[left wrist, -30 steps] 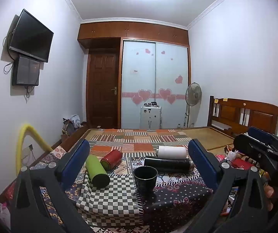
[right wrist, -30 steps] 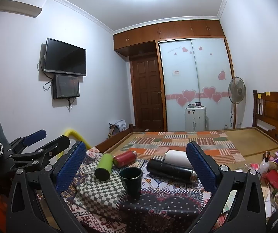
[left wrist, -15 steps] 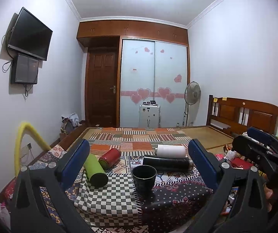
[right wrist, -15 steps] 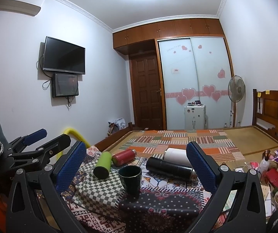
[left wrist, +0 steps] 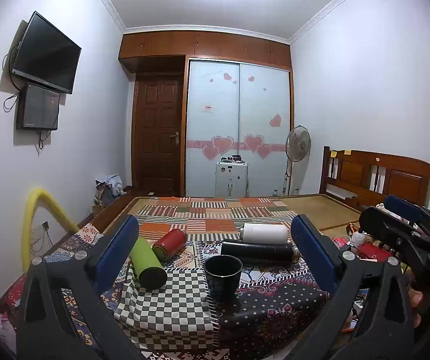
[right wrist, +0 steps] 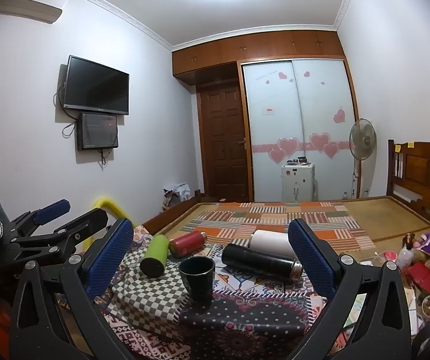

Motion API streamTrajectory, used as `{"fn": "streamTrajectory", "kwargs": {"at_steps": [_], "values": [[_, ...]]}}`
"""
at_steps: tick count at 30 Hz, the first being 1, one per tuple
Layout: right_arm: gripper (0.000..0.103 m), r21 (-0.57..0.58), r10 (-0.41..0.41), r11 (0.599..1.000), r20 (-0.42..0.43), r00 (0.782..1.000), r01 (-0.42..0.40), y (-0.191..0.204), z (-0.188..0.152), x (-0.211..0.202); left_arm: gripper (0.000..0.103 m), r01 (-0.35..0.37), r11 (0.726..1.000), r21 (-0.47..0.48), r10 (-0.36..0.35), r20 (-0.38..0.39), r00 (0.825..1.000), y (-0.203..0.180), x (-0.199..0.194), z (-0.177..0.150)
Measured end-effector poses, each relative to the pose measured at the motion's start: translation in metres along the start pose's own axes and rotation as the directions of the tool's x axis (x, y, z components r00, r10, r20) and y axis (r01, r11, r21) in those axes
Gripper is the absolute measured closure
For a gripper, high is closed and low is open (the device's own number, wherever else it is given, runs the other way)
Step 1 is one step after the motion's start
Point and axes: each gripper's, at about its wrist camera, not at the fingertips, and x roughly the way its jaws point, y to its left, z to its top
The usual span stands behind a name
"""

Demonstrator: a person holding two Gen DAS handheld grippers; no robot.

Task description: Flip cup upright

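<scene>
A dark cup [left wrist: 223, 276] stands upright, mouth up, on the patterned cloth of a low table [left wrist: 269, 315]; it also shows in the right wrist view [right wrist: 197, 274]. My left gripper [left wrist: 215, 255] is open and empty, held back from the cup, which sits between its blue pads. My right gripper [right wrist: 212, 258] is open and empty too, the cup slightly left of its middle. Each gripper shows at the edge of the other's view.
Behind the cup lie a green bottle [left wrist: 147, 259], a red can [left wrist: 169, 243], a black flask [left wrist: 258, 252] and a white flask [left wrist: 264, 229]. A yellow tube [left wrist: 39, 216] arches at the left. Toys and clutter [right wrist: 422, 270] sit at the right.
Both views have tilted up slightly, so the cup and bottles sit a little lower in frame. The cup has stayed upright and the jaws have stayed open.
</scene>
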Motion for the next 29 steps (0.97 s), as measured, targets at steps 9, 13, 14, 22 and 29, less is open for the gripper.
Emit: {"fn": "streamTrajectory", "kwargs": {"at_steps": [9,13,14,22,29], "values": [[0.0,-0.004,-0.006,1.0,-0.001,1.0,0.006,0.0003,0.0001,0.0005,0.0,0.002,1.0,0.002,-0.002,-0.003,1.0,-0.0005,0.0018,-0.0004],[0.0,-0.001,-0.005,1.0,-0.003,1.0,0.005,0.0003,0.0002,0.0007,0.0,0.007,1.0,0.001,-0.007,-0.002,1.0,-0.0014,0.002,-0.0009],[0.0,0.0,-0.005,1.0,-0.004,1.0,0.005,0.0004,0.0003,0.0005,0.0,0.009,1.0,0.0,-0.009,-0.003,1.0,-0.0015,0.0023,-0.0009],[0.0,0.001,-0.008,1.0,-0.008,1.0,0.008,-0.0017,0.0005,0.0018,0.0,0.016,1.0,-0.008,-0.016,-0.019,1.0,-0.0001,0.0066,-0.0022],[0.0,0.003,-0.008,1.0,-0.019,1.0,0.008,-0.002,-0.0011,0.005,0.0,0.026,1.0,-0.009,-0.027,-0.025,0.999,-0.0007,0.0087,-0.0025]]}}
